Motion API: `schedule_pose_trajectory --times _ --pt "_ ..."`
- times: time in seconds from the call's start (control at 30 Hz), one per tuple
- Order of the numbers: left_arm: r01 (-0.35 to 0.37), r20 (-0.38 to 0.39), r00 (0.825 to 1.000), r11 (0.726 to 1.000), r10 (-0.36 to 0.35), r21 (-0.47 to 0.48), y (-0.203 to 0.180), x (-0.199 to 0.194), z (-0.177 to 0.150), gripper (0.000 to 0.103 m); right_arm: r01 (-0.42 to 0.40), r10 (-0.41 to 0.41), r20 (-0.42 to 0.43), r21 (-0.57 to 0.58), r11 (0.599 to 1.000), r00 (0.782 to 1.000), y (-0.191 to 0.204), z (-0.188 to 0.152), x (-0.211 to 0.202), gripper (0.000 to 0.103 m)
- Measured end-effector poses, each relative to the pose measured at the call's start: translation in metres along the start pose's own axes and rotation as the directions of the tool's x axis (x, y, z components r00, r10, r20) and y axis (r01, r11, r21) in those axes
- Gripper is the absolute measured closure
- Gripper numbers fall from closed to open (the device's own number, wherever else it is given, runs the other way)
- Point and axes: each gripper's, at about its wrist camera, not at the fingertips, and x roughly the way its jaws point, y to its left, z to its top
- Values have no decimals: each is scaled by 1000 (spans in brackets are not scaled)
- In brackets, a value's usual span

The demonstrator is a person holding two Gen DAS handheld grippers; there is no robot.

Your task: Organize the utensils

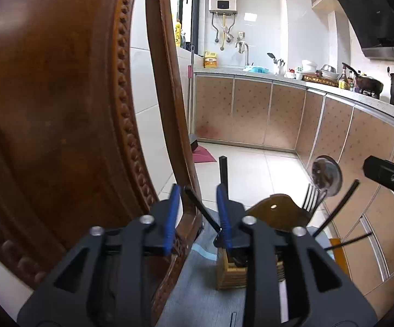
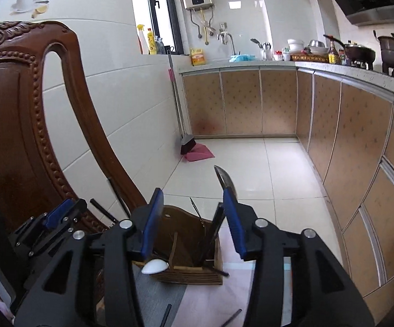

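1. The left gripper (image 1: 198, 212) hangs with its blue-padded fingers (image 1: 173, 212) spread and nothing clamped between them, just above the wooden utensil holder (image 1: 233, 272); black chopsticks (image 1: 202, 209) cross the gap at a slant, and whether they touch the right pad cannot be told.
2. A carved wooden chair back (image 1: 60, 109) crowds the left half of the left wrist view, its inner rail running close beside the left finger, so room on that side is tight.
3. In the holder stand a fork (image 1: 312, 197) and a steel ladle (image 1: 326, 175), leaning toward the right edge, with more thin black chopsticks (image 1: 338, 207) splaying outward beyond the rim.
4. The right gripper (image 2: 194, 223) is likewise released, jaws wide, poised over the holder's (image 2: 180, 272) open top; a knife (image 2: 224, 177) rises just behind its right finger, blade tip up, contact with the pad unclear.
5. A white spoon (image 2: 154, 267) rests at the holder's near-left edge, beside the partition between compartments.
6. The holder sits on a table (image 2: 251, 269) covered in grey and pink mats, close to its far edge; beyond lies open tiled floor (image 2: 251, 169).
7. Kitchen cabinets (image 2: 346, 150) line the right side, well apart from both grippers.
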Motion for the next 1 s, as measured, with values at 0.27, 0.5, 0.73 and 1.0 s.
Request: schedule_pose_trajectory --times 0.27,0.5,0.73,1.0 --pt "42 -5 999 999 -42 28 3 -38 -20 57 11 -11 -1 11 1000 1000 -21 -26 -57 52" --pt "68 -73 995 996 -64 60 7 -48 -55 51 107 -79 -162 179 978 984 -78 -86 -63 50" --pt "111 -326 944 982 -55 155 -5 -4 -135 85 217 -89 -509 198 956 856 -97 -161 11 59" --pt "251 -583 798 964 -154 89 -29 75 -172 79 232 -77 -633 165 959 770 -68 -194 75 63"
